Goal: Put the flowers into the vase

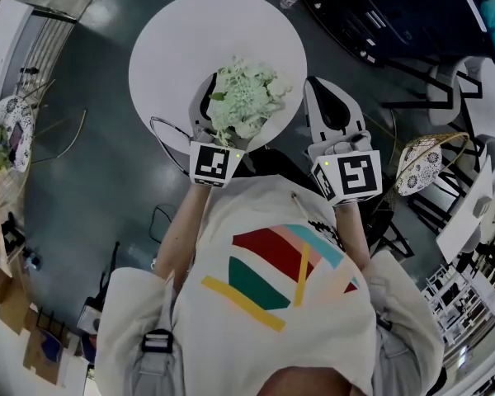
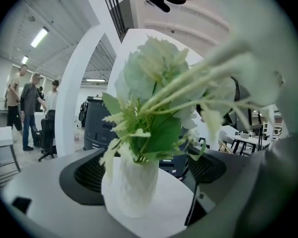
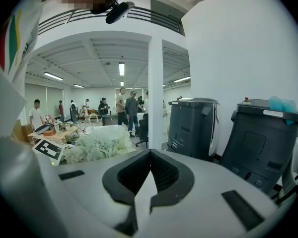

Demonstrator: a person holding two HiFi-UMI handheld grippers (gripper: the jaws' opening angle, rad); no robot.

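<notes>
Holding pale flowers, white vase, left tool spread around it

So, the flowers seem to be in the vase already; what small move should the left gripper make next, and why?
Probably draw the left gripper straight back, slowly. The pale green flowers already stand in the white textured vase, which rests on the round white table between that gripper's open fingers. Stems lean towards the gripper, so a quick pull might tip the vase.
</notes>
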